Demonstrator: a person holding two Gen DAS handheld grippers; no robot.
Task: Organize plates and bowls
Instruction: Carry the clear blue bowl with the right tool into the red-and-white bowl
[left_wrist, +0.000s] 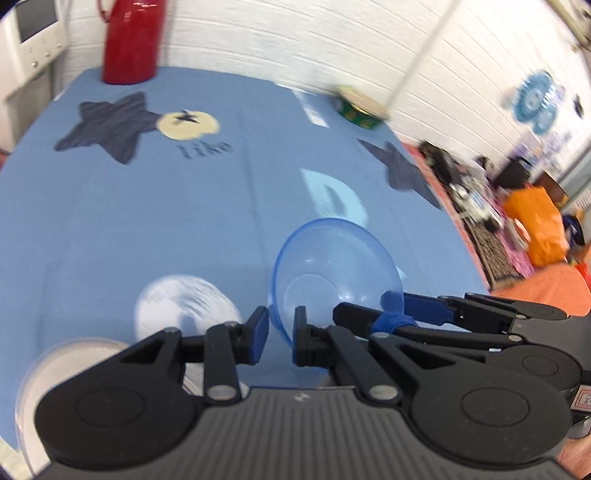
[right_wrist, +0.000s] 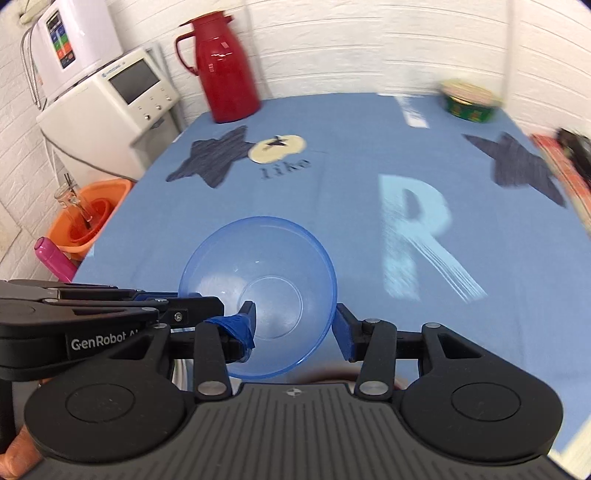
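Left hand-held gripper (left_wrist: 280, 334) pinches blue bowl (left_wrist: 332, 273) rim.

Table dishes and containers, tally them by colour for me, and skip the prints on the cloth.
Red: 1, tall red plastic thermos jug
Blue: 1, translucent blue plastic bowl
Green: 1, round green patterned tin, blurred
White: 1, whitish round dish, partly hidden behind the gripper
Total: 4
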